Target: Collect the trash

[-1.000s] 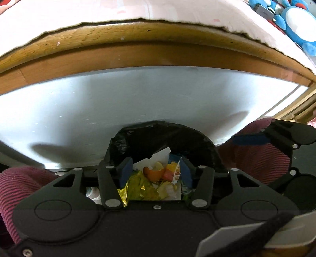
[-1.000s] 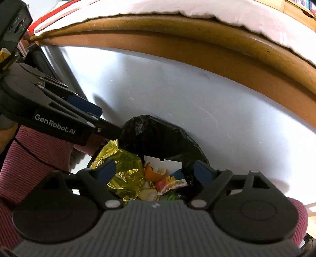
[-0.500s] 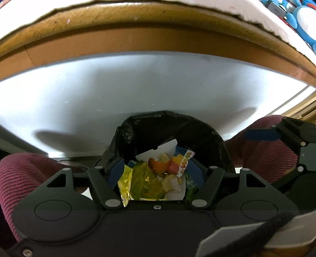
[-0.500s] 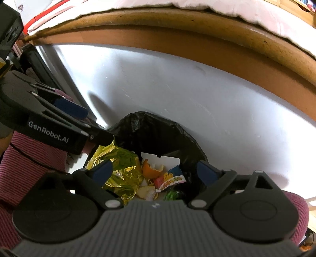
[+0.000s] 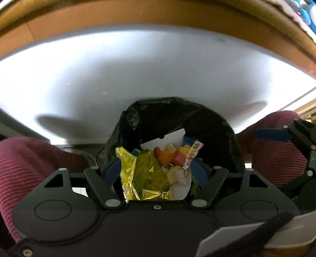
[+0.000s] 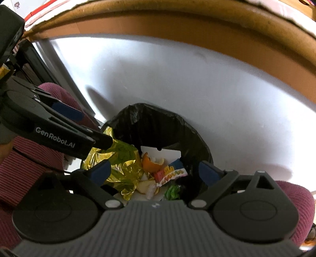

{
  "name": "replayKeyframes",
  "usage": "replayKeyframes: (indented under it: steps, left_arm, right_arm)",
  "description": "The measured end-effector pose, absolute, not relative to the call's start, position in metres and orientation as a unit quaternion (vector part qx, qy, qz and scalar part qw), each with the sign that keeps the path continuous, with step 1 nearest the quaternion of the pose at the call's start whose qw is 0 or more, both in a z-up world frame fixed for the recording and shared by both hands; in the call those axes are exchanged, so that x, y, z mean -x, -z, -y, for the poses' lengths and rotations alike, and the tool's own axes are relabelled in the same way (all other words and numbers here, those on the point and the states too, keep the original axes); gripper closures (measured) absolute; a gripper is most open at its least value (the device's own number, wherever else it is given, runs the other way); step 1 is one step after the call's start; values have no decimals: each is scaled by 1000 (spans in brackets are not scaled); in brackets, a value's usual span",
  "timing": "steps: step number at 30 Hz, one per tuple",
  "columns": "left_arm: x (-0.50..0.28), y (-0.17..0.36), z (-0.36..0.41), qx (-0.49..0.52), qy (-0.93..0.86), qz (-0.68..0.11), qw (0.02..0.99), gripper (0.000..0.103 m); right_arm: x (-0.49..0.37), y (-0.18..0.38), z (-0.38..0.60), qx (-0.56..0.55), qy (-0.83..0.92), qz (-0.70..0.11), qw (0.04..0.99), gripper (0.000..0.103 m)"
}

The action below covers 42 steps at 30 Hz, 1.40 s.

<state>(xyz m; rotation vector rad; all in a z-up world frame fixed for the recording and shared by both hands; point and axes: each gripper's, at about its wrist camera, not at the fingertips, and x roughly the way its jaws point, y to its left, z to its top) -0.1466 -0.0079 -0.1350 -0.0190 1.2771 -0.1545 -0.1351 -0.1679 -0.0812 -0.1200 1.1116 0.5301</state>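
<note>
A bin lined with a black bag (image 5: 197, 122) (image 6: 158, 122) stands below both grippers. In it lie a gold foil wrapper (image 5: 146, 174) (image 6: 120, 164), orange peel (image 5: 164, 157) (image 6: 151, 165), a striped candy wrapper (image 5: 192, 155) (image 6: 170, 175) and a white card (image 5: 167, 138) (image 6: 167, 152). My left gripper (image 5: 156, 172) (image 6: 86, 126) hangs just over the trash with its jaws opening. The gold wrapper lies loose between them, and the pads do not press on it. My right gripper (image 6: 155, 173) stands open wide over the bin with nothing held; one of its blue pads (image 5: 272, 134) shows at the right.
A person's knees in maroon ribbed trousers (image 5: 29, 158) (image 5: 276, 158) flank the bin. Beyond it are a pale floor (image 5: 158, 69) and a curved wooden bed frame (image 6: 197, 33). Blue plush toys (image 5: 308, 11) sit at the top right.
The left gripper's jaws have spread and it has sunk toward the bin; the gold wrapper now lies loose among the trash. The right gripper's jaws widened slightly.
</note>
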Motion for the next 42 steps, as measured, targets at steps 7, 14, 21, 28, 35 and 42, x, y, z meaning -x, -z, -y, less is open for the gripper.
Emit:
replayKeyframes:
  steps: [7,14,21,28,35,42]
  left_arm:
    - [147,147,2,20,54,-608,792,27]
    - [146,152,1,24,46,-612,789,27]
    - [144,153,0,25,44,-616,786,25]
    - [145,153,0,25,43,-617,785,23]
    - [146,154,0,26,43,-618,784,21]
    - [146,155,0,26,44,-619,784,20]
  right_arm:
    - [138,89,167,41,-241,-531,811,3]
    - [136,88,167,37,-240,-533,811,3]
    - [136,89,167,37,-239,-534,810,3]
    - [137,89,167,36,-238,-534,810,3]
    - [138,89,167,36,-238,-534,810,3]
    - [137,89,168,36,-239,-534,810,3]
